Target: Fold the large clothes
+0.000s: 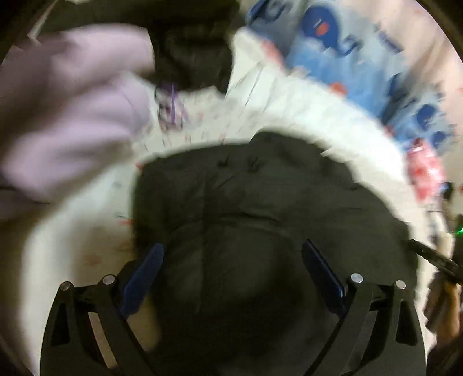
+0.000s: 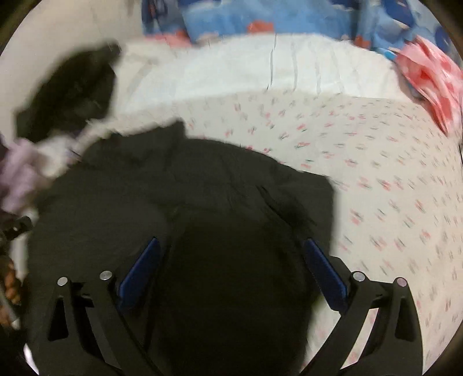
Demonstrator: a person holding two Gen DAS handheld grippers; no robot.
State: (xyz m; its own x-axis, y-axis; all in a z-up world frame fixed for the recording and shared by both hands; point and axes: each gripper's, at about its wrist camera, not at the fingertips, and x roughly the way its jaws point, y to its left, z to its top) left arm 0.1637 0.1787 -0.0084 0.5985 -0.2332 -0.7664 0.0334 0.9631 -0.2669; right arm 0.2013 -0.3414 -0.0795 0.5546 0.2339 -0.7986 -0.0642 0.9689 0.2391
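Left hand-held gripper (image 1: 233, 260): both blue-padded fingers (image 1: 143, 277) spread wide, released, with nothing between them; it is poised above the black garment (image 1: 246, 208). Right hand-held gripper (image 2: 231, 257): fingers (image 2: 324, 269) likewise spread apart and grasping nothing, over the same black garment (image 2: 179, 196), whose near portion fills the gap between the pads in dark shadow. Whether either pad touches the cloth cannot be told through the motion blur.

The black garment lies crumpled on the bed, over a white bed sheet (image 2: 390, 179) printed with small pink flowers; its right edge ends in a squared corner in the right wrist view. Just to the left of it sits a lilac garment (image 1: 63, 115), bunched, with a white part bearing a purple print beside it. A second dark garment (image 2: 69, 95) lies farther back on the left, near the lilac one. Beyond the flowered sheet runs a plain white strip of bedding (image 2: 260, 66), and behind that a blue patterned blanket (image 2: 260, 17). A pink and white cloth (image 2: 434, 75) lies at the far right corner.
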